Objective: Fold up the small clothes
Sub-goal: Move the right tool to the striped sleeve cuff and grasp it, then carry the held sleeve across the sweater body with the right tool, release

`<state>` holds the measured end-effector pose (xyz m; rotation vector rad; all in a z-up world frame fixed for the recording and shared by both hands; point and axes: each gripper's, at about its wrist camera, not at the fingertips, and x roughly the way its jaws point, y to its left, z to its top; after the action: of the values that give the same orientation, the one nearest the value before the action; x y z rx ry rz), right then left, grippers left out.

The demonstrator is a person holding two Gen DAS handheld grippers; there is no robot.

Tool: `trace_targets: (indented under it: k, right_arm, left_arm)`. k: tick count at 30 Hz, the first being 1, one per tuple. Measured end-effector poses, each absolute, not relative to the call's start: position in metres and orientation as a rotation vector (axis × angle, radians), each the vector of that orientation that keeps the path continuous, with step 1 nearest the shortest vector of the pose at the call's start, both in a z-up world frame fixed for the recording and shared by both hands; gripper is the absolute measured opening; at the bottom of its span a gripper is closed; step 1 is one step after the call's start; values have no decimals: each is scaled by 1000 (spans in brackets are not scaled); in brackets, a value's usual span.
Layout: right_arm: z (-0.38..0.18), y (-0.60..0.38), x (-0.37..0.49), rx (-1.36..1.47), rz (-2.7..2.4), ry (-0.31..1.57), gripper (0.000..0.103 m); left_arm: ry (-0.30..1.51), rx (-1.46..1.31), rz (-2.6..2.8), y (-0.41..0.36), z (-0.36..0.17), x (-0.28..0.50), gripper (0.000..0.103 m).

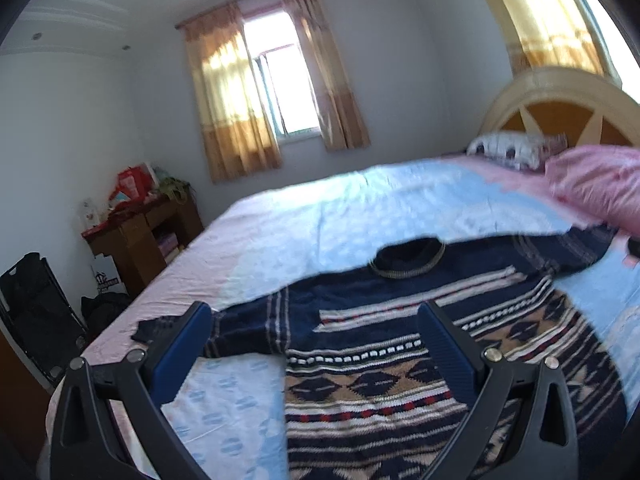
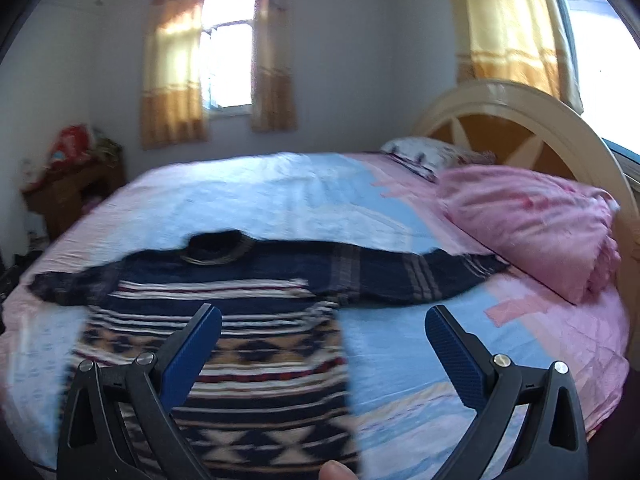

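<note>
Bedroom setting: a bed (image 1: 304, 216) under a pale blue and pink sheet, a curved wooden headboard (image 2: 516, 120), a pink pillow (image 2: 532, 224) and a curtained window (image 1: 276, 80) behind. A navy patterned sweater (image 1: 380, 360) lies flat on the sheet, sleeves spread, collar toward the far side. Left gripper (image 1: 316, 352) — jaws apart, over the sweater's body and left sleeve, holding nothing. Right gripper (image 2: 324, 352) — jaws apart, over the sweater's right edge, holding nothing.
</note>
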<state>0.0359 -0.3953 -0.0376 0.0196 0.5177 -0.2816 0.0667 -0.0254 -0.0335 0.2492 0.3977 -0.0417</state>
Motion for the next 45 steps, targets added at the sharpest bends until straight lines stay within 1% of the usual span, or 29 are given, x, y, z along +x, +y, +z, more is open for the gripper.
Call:
trace_targets:
  k: [5, 11, 18, 19, 21, 23, 24, 27, 28, 29, 34, 37, 39, 40, 41, 42, 45]
  right_arm:
    - [-64, -451, 78, 9, -376, 599, 102]
    - [-90, -522, 113, 46, -458, 665, 102]
    - [-110, -607, 145, 131, -553, 710, 101]
    - [-113, -625, 149, 142, -582, 714, 100]
    - [-117, -652, 155, 163, -619, 721, 93]
    - [-122, -676, 161, 193, -651, 738, 82]
    - [-125, -690, 164, 222, -663, 745, 80]
    - [-133, -735, 170, 337, -697, 746, 67]
    - [-135, -748, 172, 377, -710, 742, 60]
    - [-137, -759, 175, 403, -722, 741, 58]
    - [-146, -792, 201, 439, -762, 764, 58]
    - [-159, -806, 223, 469, -749, 826, 58]
    - [-166, -811, 228, 484, -758, 838, 48]
    - [-167, -812, 232, 464, -771, 841, 35]
    - [-166, -811, 236, 450, -760, 841, 15]
    - [-164, -809, 238, 453, -731, 834, 7]
    - [-151, -791, 242, 412, -672, 811, 7]
  left_arm:
    - [486, 267, -52, -45, -75, 124, 103]
    - [625, 237, -28, -46, -114, 181, 103]
    - [695, 216, 22, -43, -137, 214, 103]
    - [706, 210, 26, -42, -140, 219, 103]
    - [727, 201, 40, -40, -145, 225, 103]
    - [743, 196, 50, -39, -151, 231, 103]
    - [754, 191, 55, -38, -155, 234, 103]
    - [783, 176, 64, -35, -163, 239, 103]
    - [795, 169, 64, -35, -165, 240, 103]
    - [804, 165, 63, -35, -167, 241, 103]
    - [836, 153, 60, -37, -172, 245, 103]
    - [853, 154, 63, -38, -176, 248, 103]
    - [857, 158, 61, -39, -177, 249, 103]
    - [859, 156, 59, -39, -177, 249, 103]
    - [863, 147, 54, -39, -178, 249, 103]
    - [866, 139, 51, -36, -178, 249, 103]
    - [869, 108, 37, -32, -178, 251, 103]
